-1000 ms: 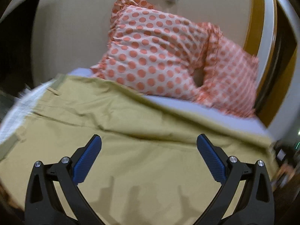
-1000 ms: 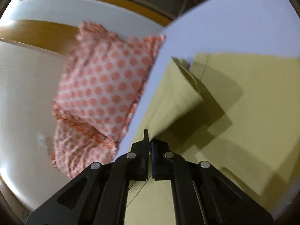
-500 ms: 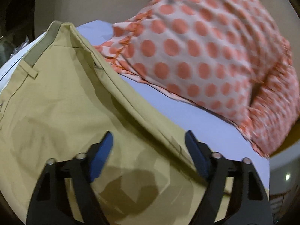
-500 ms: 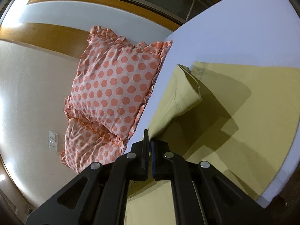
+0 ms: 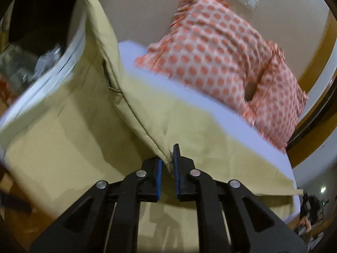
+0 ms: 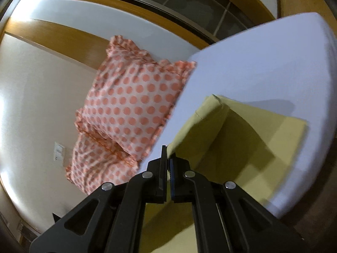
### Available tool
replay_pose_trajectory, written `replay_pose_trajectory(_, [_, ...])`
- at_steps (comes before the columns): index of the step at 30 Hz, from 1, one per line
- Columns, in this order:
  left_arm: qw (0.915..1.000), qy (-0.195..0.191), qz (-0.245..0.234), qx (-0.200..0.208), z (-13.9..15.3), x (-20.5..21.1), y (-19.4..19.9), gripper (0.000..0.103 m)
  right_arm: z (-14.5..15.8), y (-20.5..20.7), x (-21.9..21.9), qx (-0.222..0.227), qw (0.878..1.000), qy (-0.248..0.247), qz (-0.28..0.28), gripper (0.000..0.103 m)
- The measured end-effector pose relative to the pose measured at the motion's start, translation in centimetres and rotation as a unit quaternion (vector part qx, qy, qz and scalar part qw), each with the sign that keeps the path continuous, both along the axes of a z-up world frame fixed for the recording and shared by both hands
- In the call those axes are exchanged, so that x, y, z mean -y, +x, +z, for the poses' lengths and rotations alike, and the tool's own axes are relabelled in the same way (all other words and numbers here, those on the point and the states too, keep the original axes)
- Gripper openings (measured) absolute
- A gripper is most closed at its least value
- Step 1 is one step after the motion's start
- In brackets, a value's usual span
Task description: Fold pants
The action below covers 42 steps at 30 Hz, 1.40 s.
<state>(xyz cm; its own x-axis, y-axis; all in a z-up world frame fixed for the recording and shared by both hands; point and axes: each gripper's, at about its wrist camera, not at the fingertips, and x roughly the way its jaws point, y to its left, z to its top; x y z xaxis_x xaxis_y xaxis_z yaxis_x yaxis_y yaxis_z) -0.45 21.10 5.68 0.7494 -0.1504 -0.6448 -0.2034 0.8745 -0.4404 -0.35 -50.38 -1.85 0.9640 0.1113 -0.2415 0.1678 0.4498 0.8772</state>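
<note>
Since the earlier frame, the left hand-held gripper (image 5: 167,164) has been clenched on the khaki cotton pants (image 5: 69,139); the right hand-held gripper (image 6: 167,160) stays clenched on them, lifted over the lavender-sheeted bed (image 6: 263,63). Orange polka-dot pillows (image 5: 221,54) lie at 1 o'clock against the beige wall (image 5: 143,6).

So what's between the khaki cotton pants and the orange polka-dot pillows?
A bare strip of pale lavender bed sheet separates the khaki cotton pants from the orange polka-dot pillows; the left wrist view shows it best.
</note>
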Motion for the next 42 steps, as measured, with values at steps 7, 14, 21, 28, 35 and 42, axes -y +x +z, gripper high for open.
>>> replay_pose_trajectory(7, [0.9994, -0.023, 0.02, -0.014, -3.7, -0.3, -5.4, 0.009, -3.5, -1.4, 0.6, -0.046, 0.999, 0.011, -0.014, 0.002])
replay_pose_trajectory(14, [0.9997, -0.022, 0.011, -0.001, -4.3, 0.0, -5.8, 0.011, -3.9, -2.1, 0.6, -0.06, 0.998, 0.0, -0.022, 0.002])
replay_pose_trajectory(21, [0.9998, -0.017, -0.007, 0.01, -4.3, -0.1, -6.8, 0.017, -2.6, -3.9, 0.2, -0.105, 0.99, -0.078, -0.053, 0.015])
replay_pose_trajectory(28, [0.9994, -0.02, -0.004, 0.028, -4.4, -0.4, -9.4, 0.041, -1.1, -4.8, 3.1, -0.114, 0.972, -0.142, -0.15, 0.073])
replay_pose_trajectory(35, [0.9989, -0.02, -0.023, 0.036, -4.5, 0.5, -10.1, 0.049, -1.8, -2.5, 2.9, -0.145, 0.966, -0.174, -0.125, 0.064])
replay_pose_trajectory(42, [0.9967, -0.039, -0.047, 0.054, -4.9, 1.3, -10.0, 0.059, -2.9, -1.8, 0.0, -0.107, 0.981, -0.155, -0.044, 0.005])
